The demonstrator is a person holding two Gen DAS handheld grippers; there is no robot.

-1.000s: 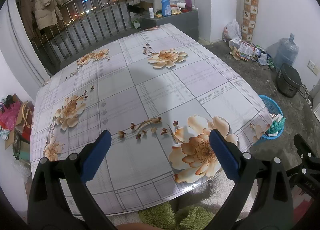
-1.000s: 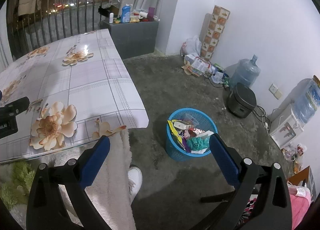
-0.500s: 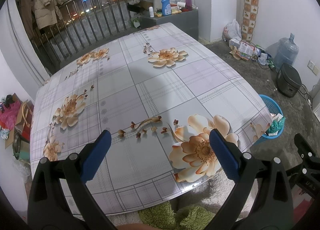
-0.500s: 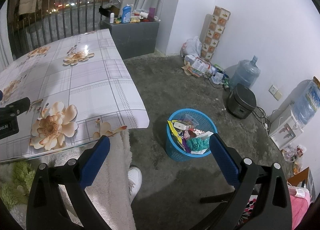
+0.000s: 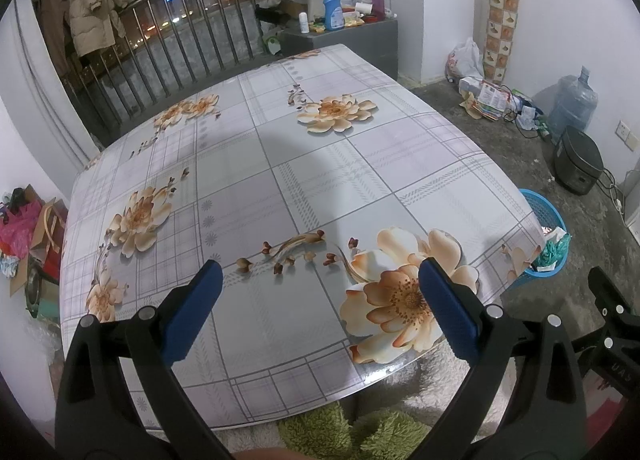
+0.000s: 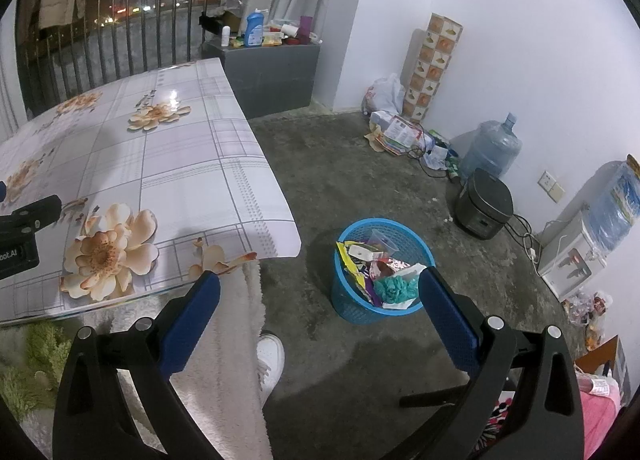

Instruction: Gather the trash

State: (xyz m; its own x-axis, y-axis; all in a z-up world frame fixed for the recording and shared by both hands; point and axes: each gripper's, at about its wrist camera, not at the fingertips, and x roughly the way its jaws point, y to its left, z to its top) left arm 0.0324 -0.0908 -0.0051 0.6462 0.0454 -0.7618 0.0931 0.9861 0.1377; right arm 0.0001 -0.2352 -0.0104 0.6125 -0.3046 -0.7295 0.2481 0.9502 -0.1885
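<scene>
A blue plastic basket (image 6: 352, 306) stands on the concrete floor beside the table, filled with wrappers and crumpled trash (image 6: 380, 274). It also shows in the left wrist view (image 5: 542, 215), past the table's right edge. My right gripper (image 6: 318, 294) is open and empty, held above the floor just this side of the basket. My left gripper (image 5: 318, 280) is open and empty over the near part of the table (image 5: 280, 163), which has a floral plaid cover. No loose trash shows on the table top.
A rice cooker (image 6: 484, 205), a water jug (image 6: 490, 149), cables and a heap of papers (image 6: 396, 131) lie along the right wall. A grey cabinet (image 6: 272, 67) with bottles stands behind the table. My white shoe (image 6: 270, 356) is on the floor near the table corner.
</scene>
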